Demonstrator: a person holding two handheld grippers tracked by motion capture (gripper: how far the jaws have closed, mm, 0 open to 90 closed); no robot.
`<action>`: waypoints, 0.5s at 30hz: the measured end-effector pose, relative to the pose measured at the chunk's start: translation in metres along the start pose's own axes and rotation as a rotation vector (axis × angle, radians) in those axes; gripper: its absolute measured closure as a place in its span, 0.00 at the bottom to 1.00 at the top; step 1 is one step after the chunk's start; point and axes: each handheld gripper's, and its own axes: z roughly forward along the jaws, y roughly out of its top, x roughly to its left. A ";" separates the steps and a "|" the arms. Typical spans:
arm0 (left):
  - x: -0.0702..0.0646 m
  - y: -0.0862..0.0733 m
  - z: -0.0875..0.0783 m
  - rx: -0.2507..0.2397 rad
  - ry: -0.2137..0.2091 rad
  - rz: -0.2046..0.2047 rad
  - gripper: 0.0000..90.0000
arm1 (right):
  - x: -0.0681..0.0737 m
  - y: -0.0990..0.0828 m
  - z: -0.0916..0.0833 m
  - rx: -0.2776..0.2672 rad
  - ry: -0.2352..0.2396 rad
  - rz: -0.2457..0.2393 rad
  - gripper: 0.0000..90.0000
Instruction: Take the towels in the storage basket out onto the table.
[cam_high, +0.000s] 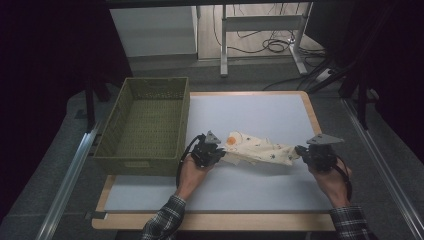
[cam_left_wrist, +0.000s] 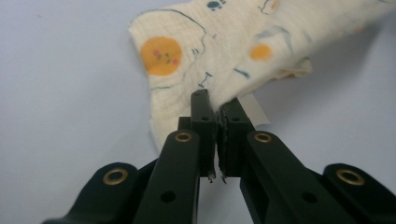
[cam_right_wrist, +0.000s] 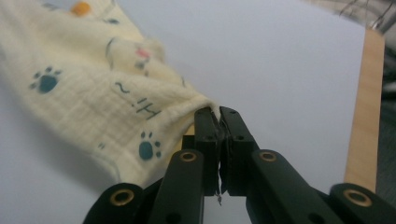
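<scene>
In the high view, a pale yellow cloth (cam_high: 257, 148) hangs stretched between the left gripper (cam_high: 220, 152) and the right gripper (cam_high: 299, 151), just above the white table mat (cam_high: 250, 115). Each gripper pinches 1 end. A woven green basket (cam_high: 145, 126) stands left of the cloth, near the left gripper.

In the left gripper view, the 2 black jaws are clamped together on a bunched edge of the cloth (cam_left_wrist: 224, 51), which spreads up and away from them. The fabric is soft, crinkled gauze printed with orange circles and blue paw marks.

In the right gripper view, the jaws are likewise closed on a gathered corner of the cloth (cam_right_wrist: 93, 93), which trails off to the left. The mat's wooden border (cam_right_wrist: 366, 102) runs along the right.
</scene>
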 end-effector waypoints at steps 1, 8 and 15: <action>-0.001 -0.001 0.002 0.015 -0.011 -0.002 0.92 | -0.005 -0.005 0.002 0.012 0.017 0.017 0.94; -0.010 -0.015 0.001 0.045 0.011 0.013 0.63 | -0.011 -0.028 -0.013 0.013 0.057 0.069 0.78; -0.007 -0.028 -0.002 0.062 0.030 -0.010 0.59 | 0.004 -0.041 -0.030 -0.005 0.165 0.096 0.75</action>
